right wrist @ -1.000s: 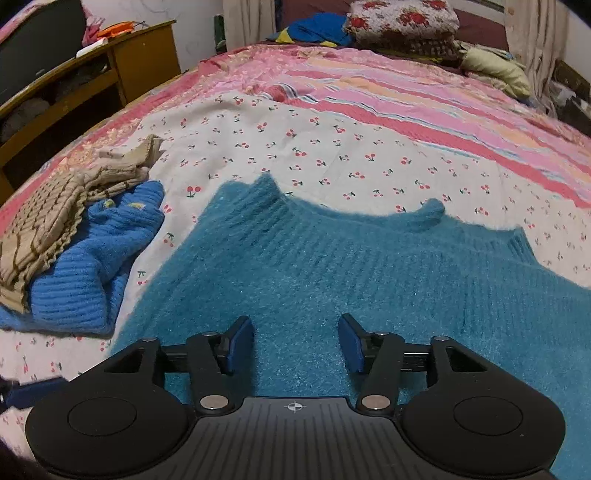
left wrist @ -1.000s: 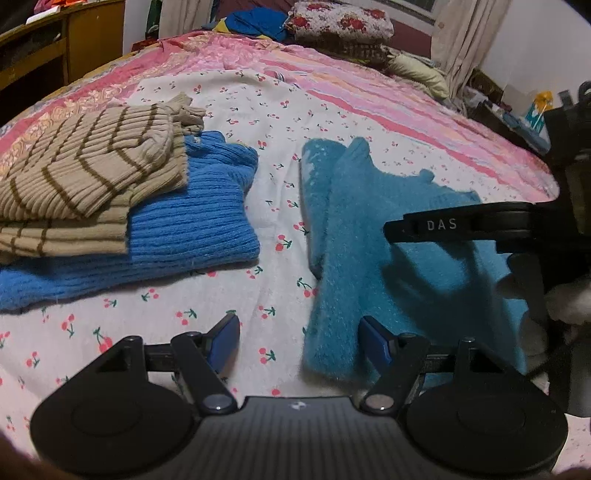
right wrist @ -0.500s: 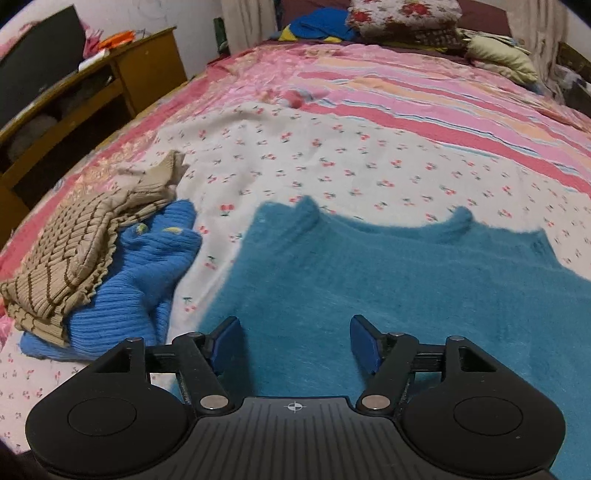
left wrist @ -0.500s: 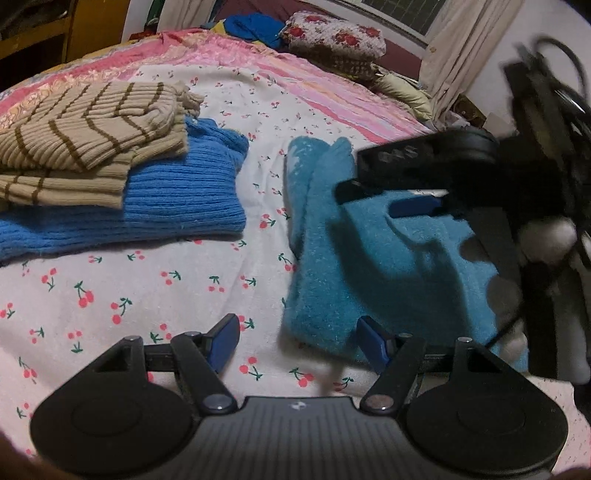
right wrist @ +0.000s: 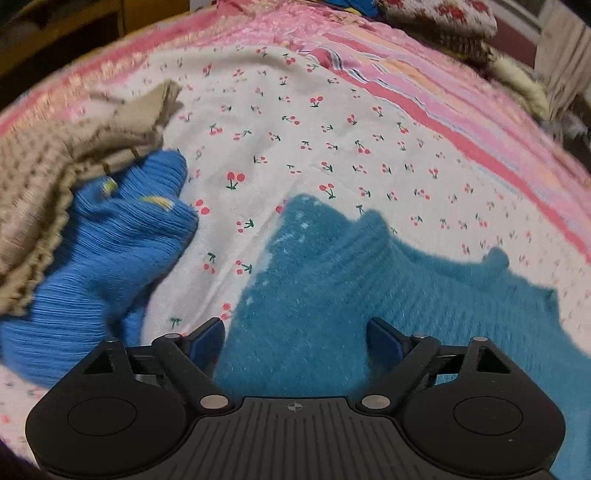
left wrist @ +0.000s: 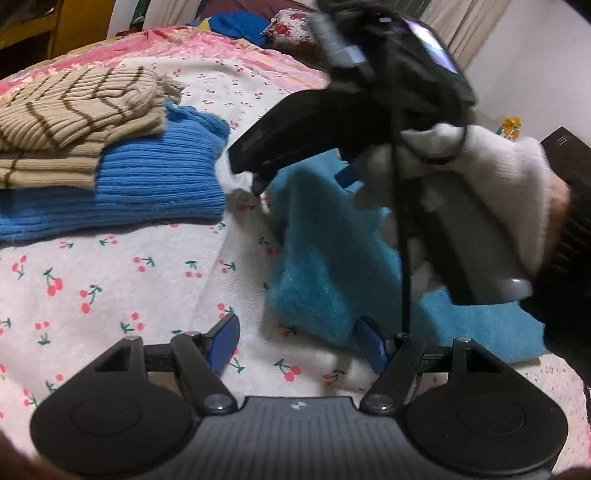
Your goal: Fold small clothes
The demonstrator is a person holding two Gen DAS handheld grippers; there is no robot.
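Note:
A fuzzy teal sweater point(right wrist: 369, 295) lies on the cherry-print sheet point(right wrist: 295, 140). It also shows in the left wrist view point(left wrist: 317, 258), with its near corner between my left gripper's fingers. My left gripper point(left wrist: 297, 343) is open, low over the sheet at that corner. My right gripper point(right wrist: 295, 339) is open and straddles the sweater's left part. In the left wrist view the right gripper's body and the gloved hand point(left wrist: 480, 177) holding it hang over the sweater and hide much of it.
A folded beige striped sweater point(left wrist: 70, 122) lies on a folded blue ribbed sweater point(left wrist: 122, 192) to the left; the blue one also shows in the right wrist view point(right wrist: 110, 258). A pink striped quilt point(right wrist: 443, 110) and pillows point(right wrist: 436, 18) lie beyond.
My right gripper has swung left across the teal sweater and opened wider. My left gripper has moved closer to the sweater's near corner. The sweater's left part looks bunched up now.

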